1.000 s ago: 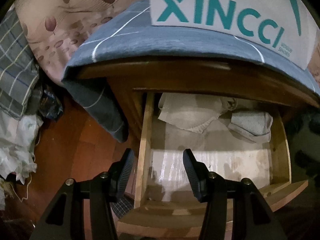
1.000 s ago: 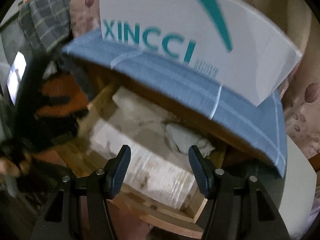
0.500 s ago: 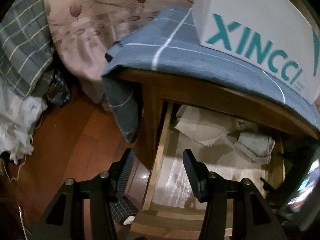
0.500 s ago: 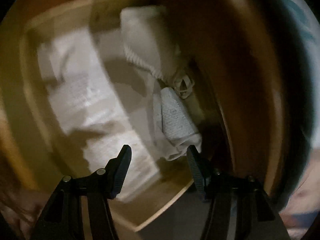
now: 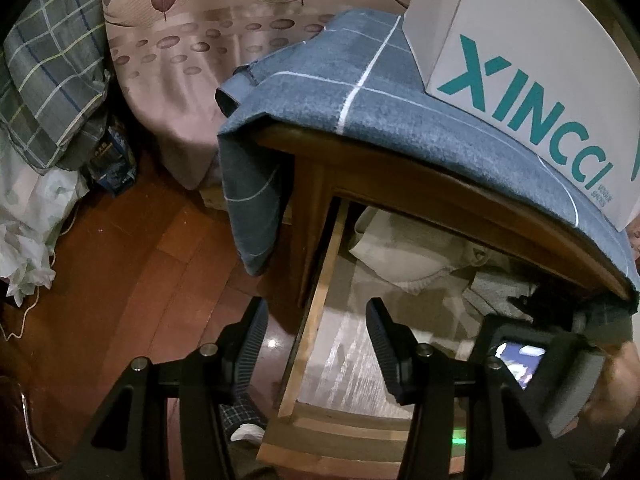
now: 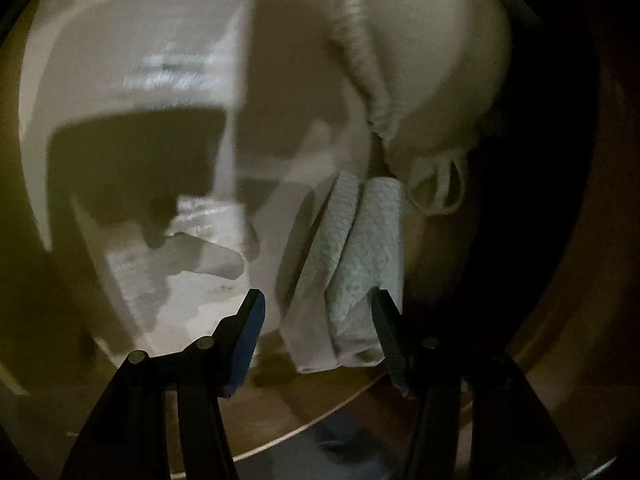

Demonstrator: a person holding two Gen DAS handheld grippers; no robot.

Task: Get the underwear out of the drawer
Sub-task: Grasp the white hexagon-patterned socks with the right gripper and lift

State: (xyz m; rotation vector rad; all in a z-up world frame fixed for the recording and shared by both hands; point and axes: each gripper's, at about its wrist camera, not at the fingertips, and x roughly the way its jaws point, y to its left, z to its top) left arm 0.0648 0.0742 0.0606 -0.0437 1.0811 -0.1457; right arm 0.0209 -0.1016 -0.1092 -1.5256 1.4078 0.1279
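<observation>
The wooden drawer (image 5: 320, 280) stands pulled open under the nightstand top. Inside lie a cream underwear piece (image 5: 404, 256) at the back and a folded grey textured underwear piece (image 6: 360, 264) to its right. My right gripper (image 6: 318, 304) is open inside the drawer, its jaws on either side of the near end of the folded grey piece. The cream piece (image 6: 432, 80) lies just beyond it. My left gripper (image 5: 316, 312) is open and empty, hovering over the drawer's left front corner. The right gripper's body (image 5: 532, 364) shows in the left wrist view.
A blue checked cloth (image 5: 400, 112) covers the nightstand top, with a white XINCCI box (image 5: 540, 64) on it. A bed with a leaf-pattern sheet (image 5: 208, 52) stands behind. Plaid bedding (image 5: 48, 88) and white bags (image 5: 24, 248) lie on the wooden floor (image 5: 132, 280) to the left.
My right gripper has moved down into the drawer and closer to the folded grey piece, which now sits between its open jaws. My left gripper has drifted left and back.
</observation>
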